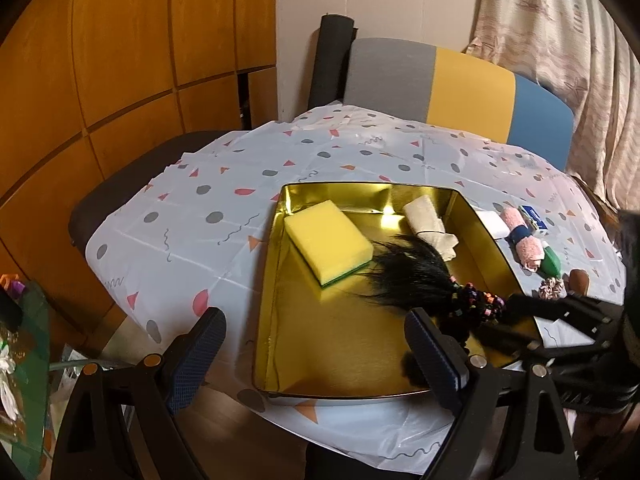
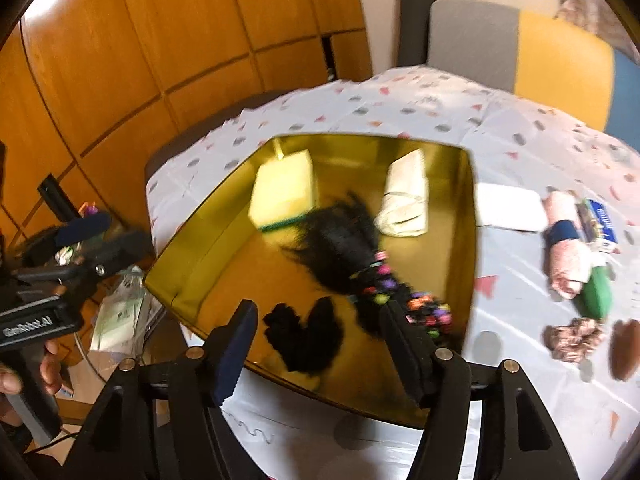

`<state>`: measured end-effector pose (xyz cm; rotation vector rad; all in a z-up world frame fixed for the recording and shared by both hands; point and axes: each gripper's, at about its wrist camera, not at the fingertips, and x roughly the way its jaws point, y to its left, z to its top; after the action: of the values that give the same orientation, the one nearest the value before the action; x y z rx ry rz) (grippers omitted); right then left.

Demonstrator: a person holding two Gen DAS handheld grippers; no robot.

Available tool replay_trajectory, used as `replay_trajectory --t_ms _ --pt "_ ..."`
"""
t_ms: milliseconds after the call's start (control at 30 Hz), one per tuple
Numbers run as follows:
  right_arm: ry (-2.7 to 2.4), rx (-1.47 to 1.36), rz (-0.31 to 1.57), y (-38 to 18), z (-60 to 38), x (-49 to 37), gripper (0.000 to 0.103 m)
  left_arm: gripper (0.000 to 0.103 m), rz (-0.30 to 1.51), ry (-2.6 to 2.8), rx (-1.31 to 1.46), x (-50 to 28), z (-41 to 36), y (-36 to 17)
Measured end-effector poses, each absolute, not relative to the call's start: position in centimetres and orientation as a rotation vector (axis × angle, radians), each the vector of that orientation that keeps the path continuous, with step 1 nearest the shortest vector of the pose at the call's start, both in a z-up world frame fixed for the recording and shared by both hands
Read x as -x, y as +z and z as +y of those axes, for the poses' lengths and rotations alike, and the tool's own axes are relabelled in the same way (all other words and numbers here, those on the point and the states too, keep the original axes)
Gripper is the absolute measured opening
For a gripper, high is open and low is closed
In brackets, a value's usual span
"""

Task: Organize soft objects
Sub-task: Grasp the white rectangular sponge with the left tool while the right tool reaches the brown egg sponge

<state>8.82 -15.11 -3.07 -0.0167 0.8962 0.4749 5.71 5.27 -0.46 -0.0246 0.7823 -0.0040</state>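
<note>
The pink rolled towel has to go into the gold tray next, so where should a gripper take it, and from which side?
Probably grip the pink rolled towel across its roll, just off the blue band, coming from above. It lies flat on the tablecloth as a long cylinder, and a green object crowds its near end, so the middle looks freest.

Both fisheye cameras ride on hand-held grippers, looking steeply down and forward along their fingers at close range. The left wrist view looks across the gold tray (image 1: 276,280) from its near edge; the right wrist view, blurred, sees the same tray and patterned tablecloth (image 2: 520,140).
</note>
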Motion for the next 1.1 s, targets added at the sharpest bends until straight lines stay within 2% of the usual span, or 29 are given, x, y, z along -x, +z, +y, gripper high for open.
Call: replay_trajectory --t_ms 600,1033,1100 --pt "0.145 -0.139 0.853 -2.3 -30.5 -8.2 0.066 0.092 0.786 -0.154 -0.066 -5.9 -0.3 0.1" --pt "-0.223 -0.298 0.837 -4.8 -46.4 -7.2 0.070 0.085 0.835 -0.417 -0.078 -9.2 -9.5 1.8" --pt "-0.247 -0.375 0.834 -4.9 -47.8 -7.0 0.070 0.079 0.833 -0.419 -0.124 -10.2 -11.4 1.9"
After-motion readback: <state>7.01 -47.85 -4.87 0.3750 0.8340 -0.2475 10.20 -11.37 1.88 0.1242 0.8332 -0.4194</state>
